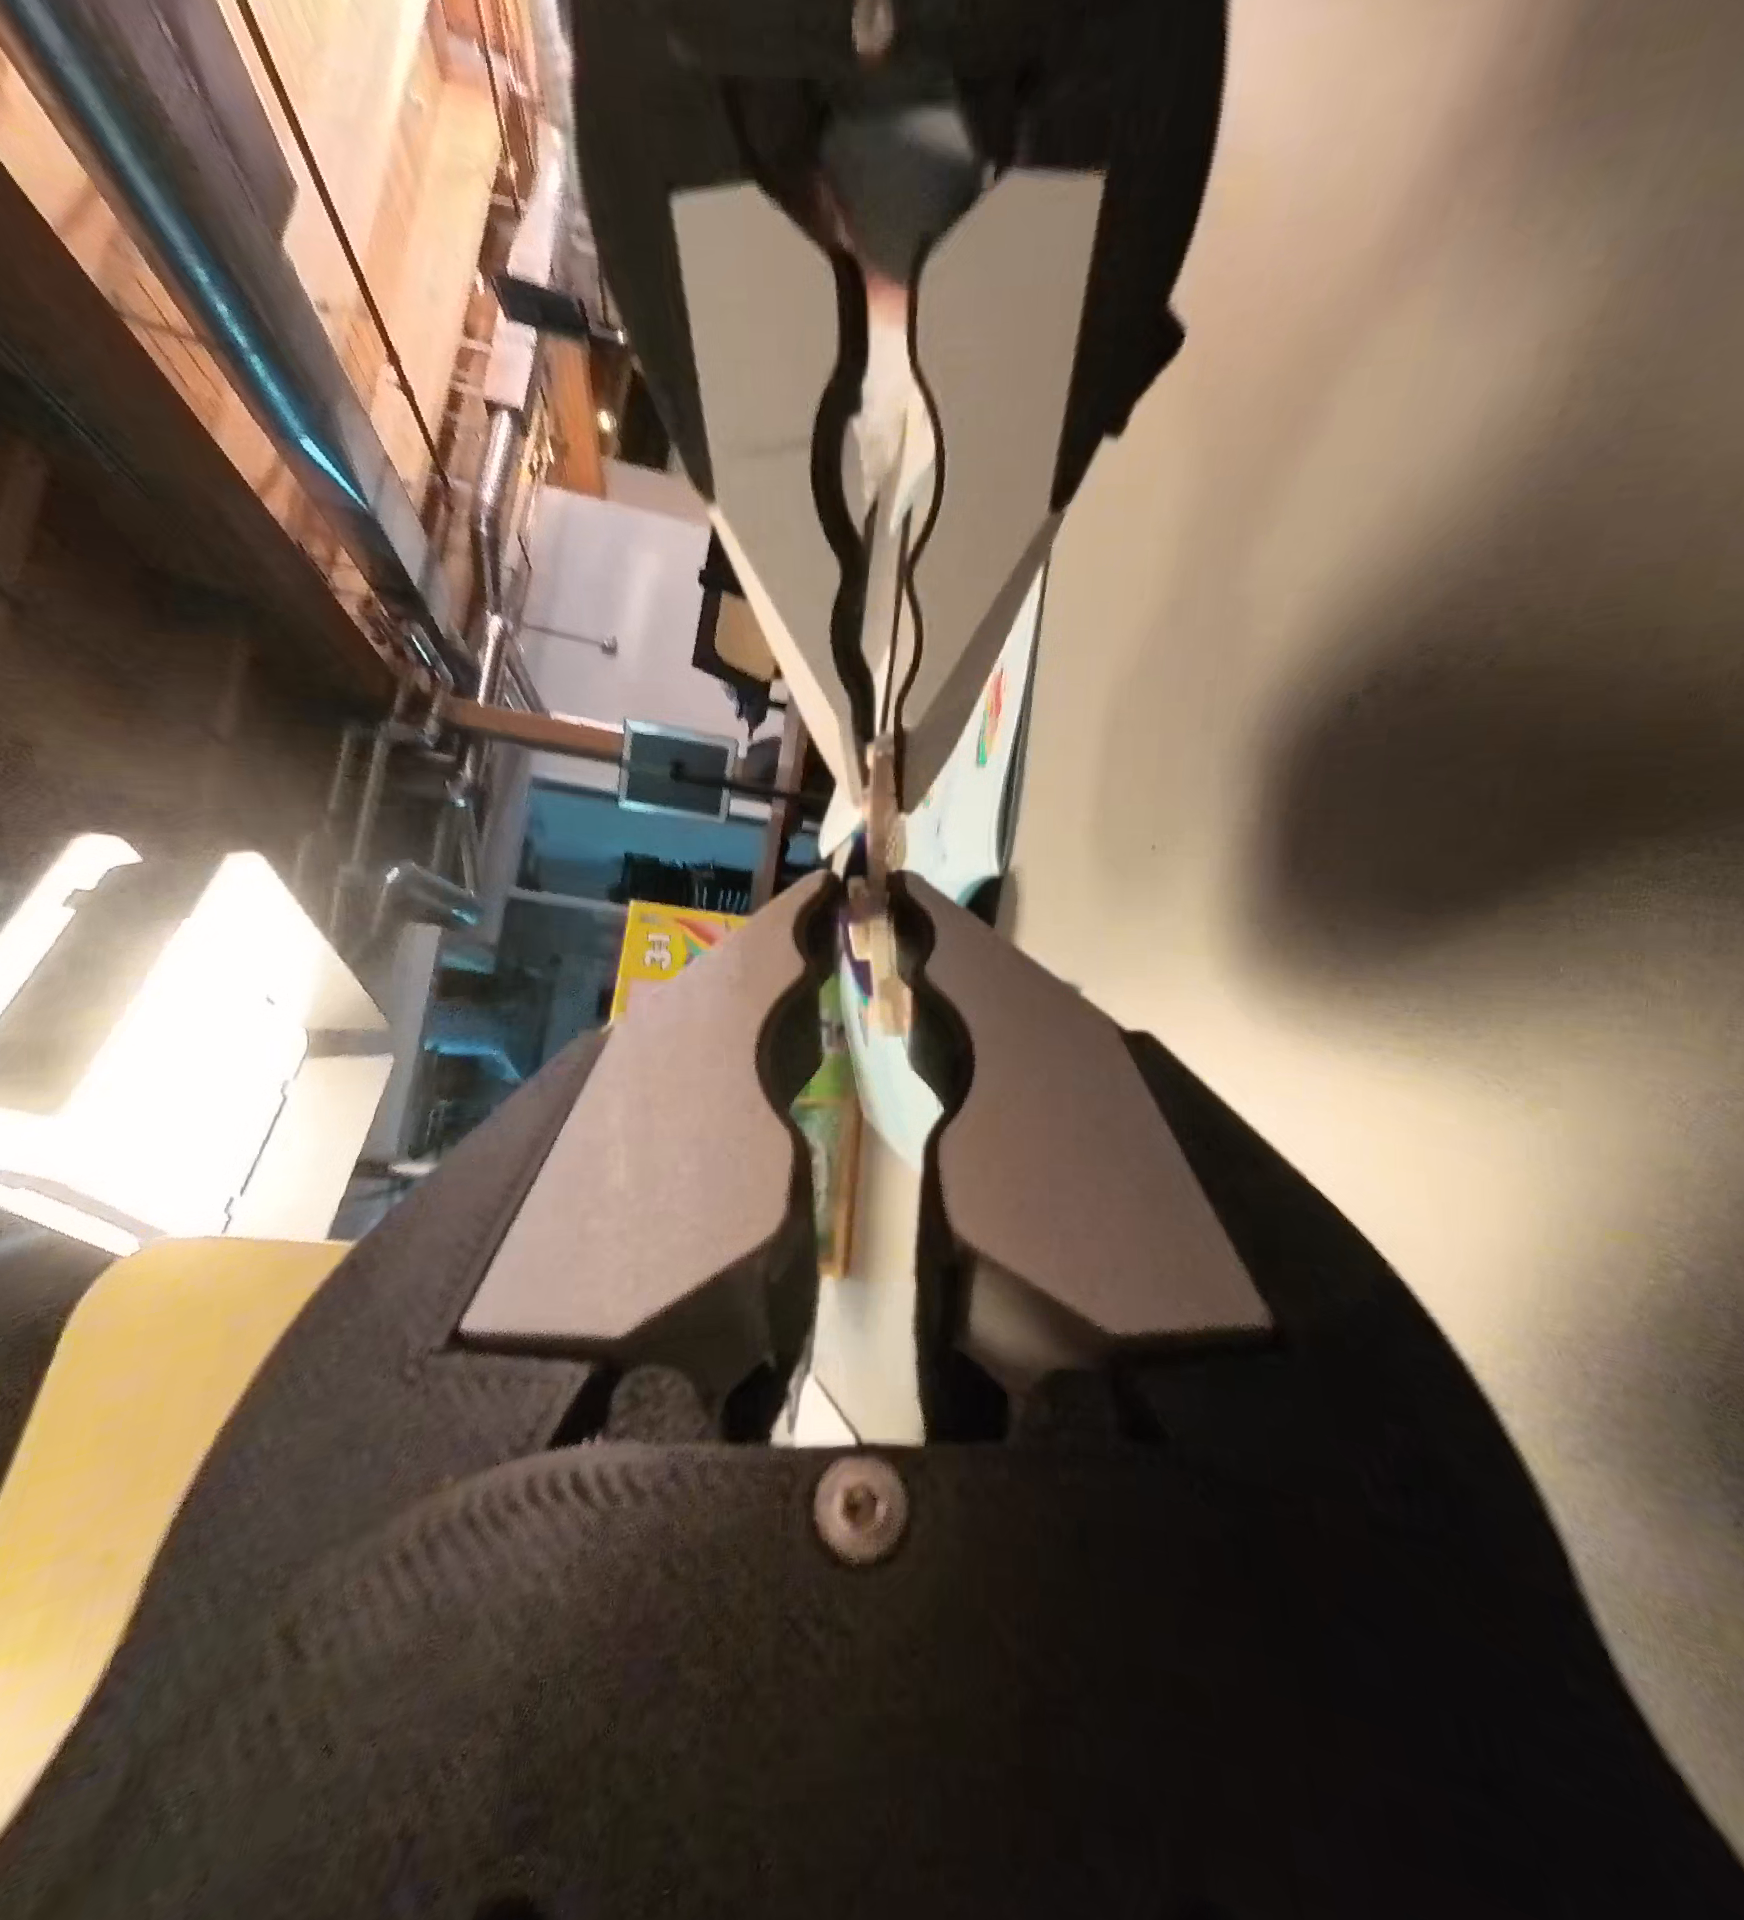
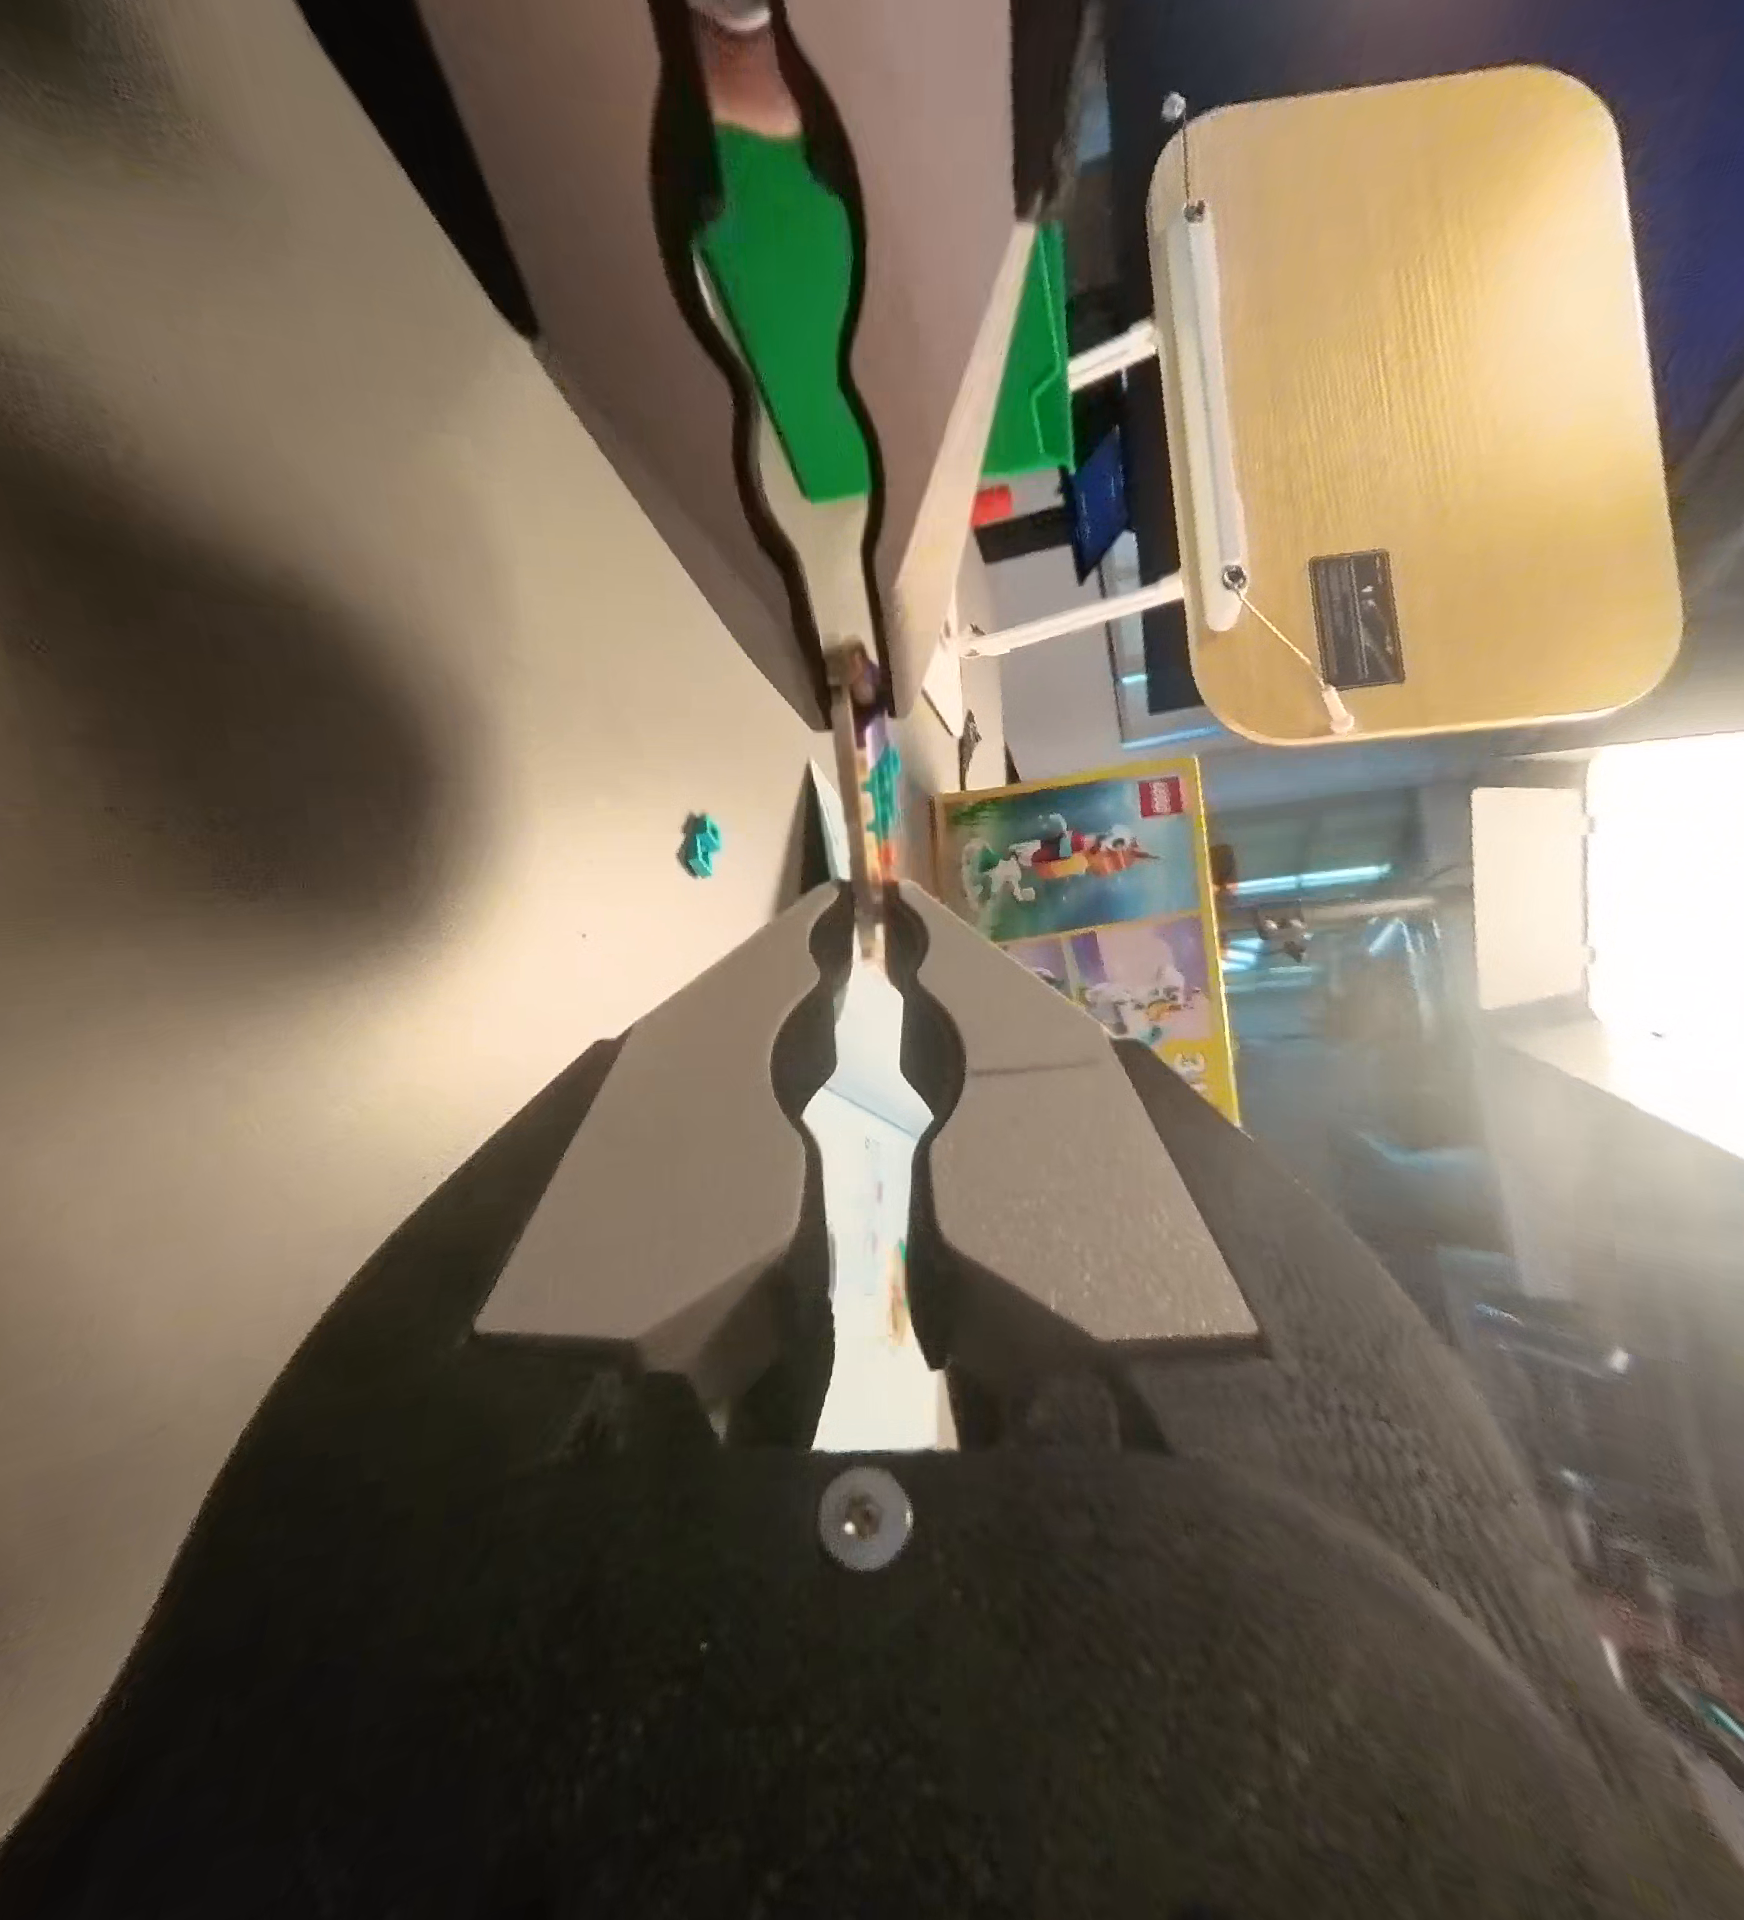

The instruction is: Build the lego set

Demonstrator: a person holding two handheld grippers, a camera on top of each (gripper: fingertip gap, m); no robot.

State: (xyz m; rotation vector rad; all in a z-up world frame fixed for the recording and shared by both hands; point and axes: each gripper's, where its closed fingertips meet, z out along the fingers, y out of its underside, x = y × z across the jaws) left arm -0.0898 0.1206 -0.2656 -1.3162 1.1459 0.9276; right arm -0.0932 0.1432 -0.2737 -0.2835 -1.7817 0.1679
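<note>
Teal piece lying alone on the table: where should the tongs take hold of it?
Probably across its two outer sides, coming down square to the table. The teal piece is small, sits low and has bare table all around, so nothing blocks either finger. Its exact shape is too blurred to say more.

piece [image 1: 883, 821] between tong tips: too small to identify | box [image 2: 1086, 925]: partly hidden behind right tongs [image 2: 873, 914] | far room: blurred | left tongs [image 1: 868, 883]: body cut by bottom edge
</note>
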